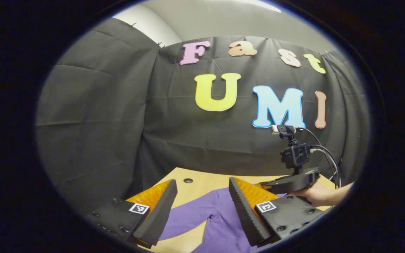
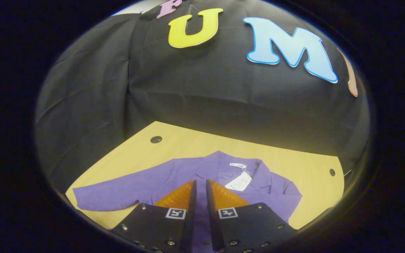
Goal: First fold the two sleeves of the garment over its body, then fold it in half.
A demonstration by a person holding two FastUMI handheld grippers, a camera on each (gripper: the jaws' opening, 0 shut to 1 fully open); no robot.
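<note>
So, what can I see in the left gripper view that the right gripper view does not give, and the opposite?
Left gripper view: the left gripper, open above the garment, plus the right gripper farther off, in a hand.

Right gripper view: the garment's collar, a white tag and one sleeve spread flat; the right gripper's fingers stand nearly together, a slit between.

Both: the purple garment on the wooden table.

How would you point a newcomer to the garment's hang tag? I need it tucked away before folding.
On the wooden table lies a purple garment, collar toward the black cloth wall. Just below the collar's inside, right of the right gripper, rests the hang tag: the one white patch on purple cloth.
</note>
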